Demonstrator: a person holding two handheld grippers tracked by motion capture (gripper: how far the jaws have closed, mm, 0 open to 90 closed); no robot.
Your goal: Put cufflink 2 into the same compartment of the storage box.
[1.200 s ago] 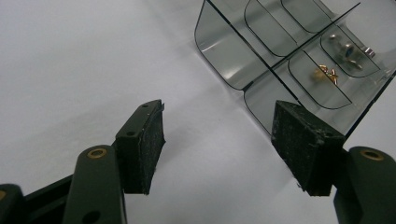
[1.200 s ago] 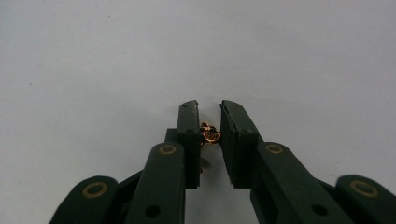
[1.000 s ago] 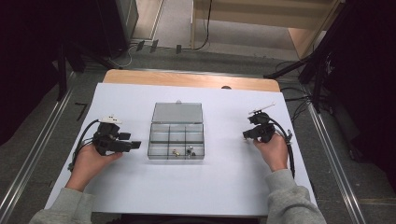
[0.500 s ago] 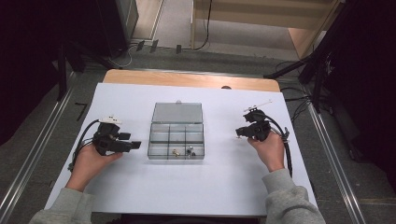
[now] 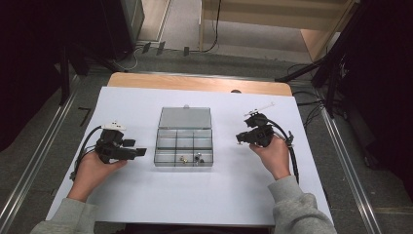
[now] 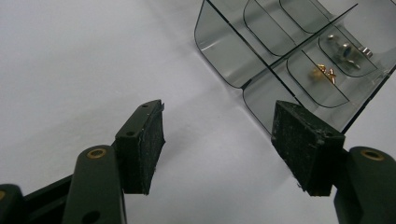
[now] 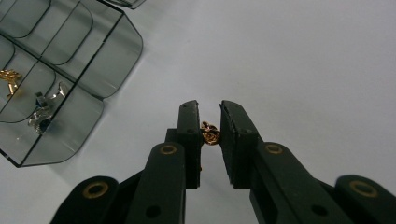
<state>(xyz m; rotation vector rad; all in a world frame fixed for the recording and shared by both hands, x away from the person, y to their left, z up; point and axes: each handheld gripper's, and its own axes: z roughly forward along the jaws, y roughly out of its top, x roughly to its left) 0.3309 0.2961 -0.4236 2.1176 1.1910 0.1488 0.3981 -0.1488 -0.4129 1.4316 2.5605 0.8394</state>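
The small gold trinket (image 7: 210, 133), low in the middle of the right gripper view, sits pinched between the right claw's (image 7: 209, 122) narrow pads. It looks light, hard and knobbly, best gripped across its middle. The smoky clear plastic box (image 5: 185, 136) lies mid-frame on the white surface (image 5: 126, 195). The left claw (image 6: 217, 140) gapes wide, empty.

Both grippers are chunky black plastic. The left gripper (image 6: 219, 140) has flat jaws faced with rough, scuffed black pads (image 6: 152, 142), and brass-ringed screw holes sit on the rounded arms behind them. The right gripper (image 7: 208, 135) is built the same, brass rings included. In the high view each one trails a black cable (image 5: 293, 161), and the left has a small white piece on top. The person wears grey sleeves (image 5: 297, 209) with ribbed cuffs.
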